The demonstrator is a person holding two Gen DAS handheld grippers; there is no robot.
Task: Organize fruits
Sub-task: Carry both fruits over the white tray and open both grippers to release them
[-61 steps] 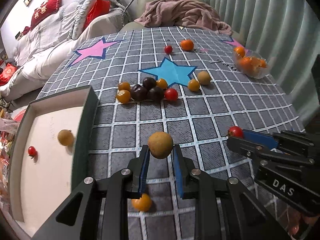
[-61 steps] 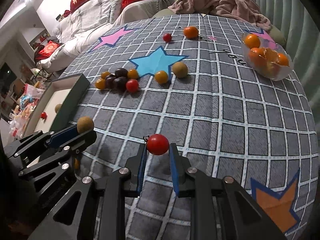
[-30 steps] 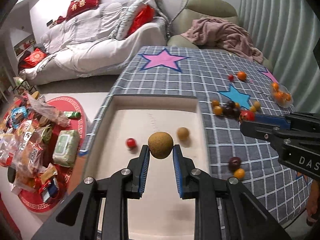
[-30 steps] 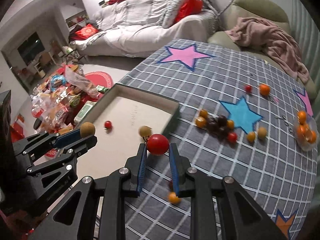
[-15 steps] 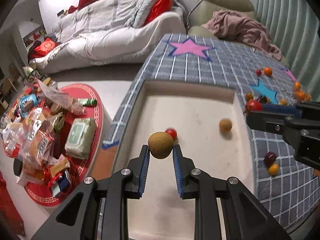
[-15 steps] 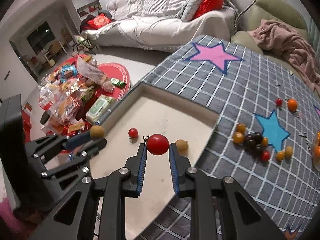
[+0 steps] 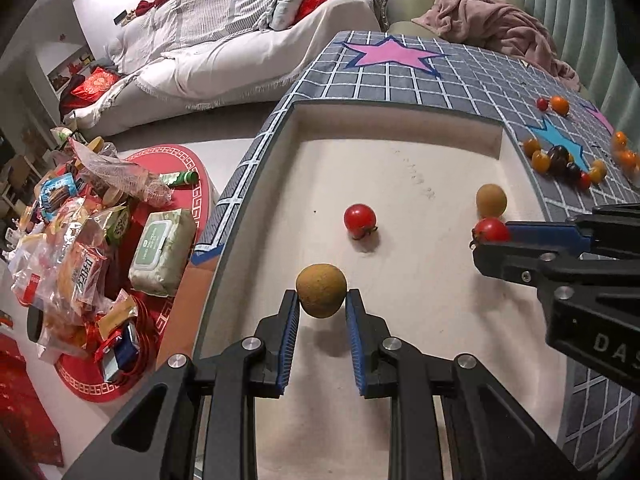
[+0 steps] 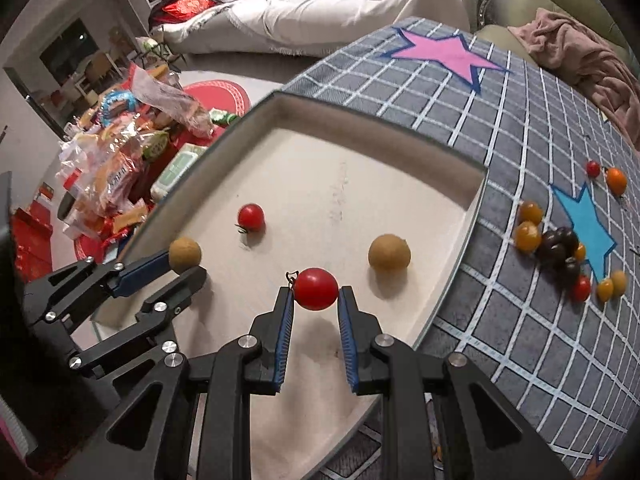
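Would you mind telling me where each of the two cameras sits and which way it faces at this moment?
Left wrist view: sits on the left gripper, looking along its fingers down into the tray; it holds a brown fruit, and the right gripper enters at right.
Right wrist view: sits on the right gripper, facing the same tray; it holds a red tomato, with the left gripper at left.
Shared: the tray, both held fruits, the tray's loose tomato and the star-patterned tablecloth.

Red tomato (image 8: 316, 289); brown fruit (image 7: 321, 290); grey checked cloth (image 8: 520, 128).
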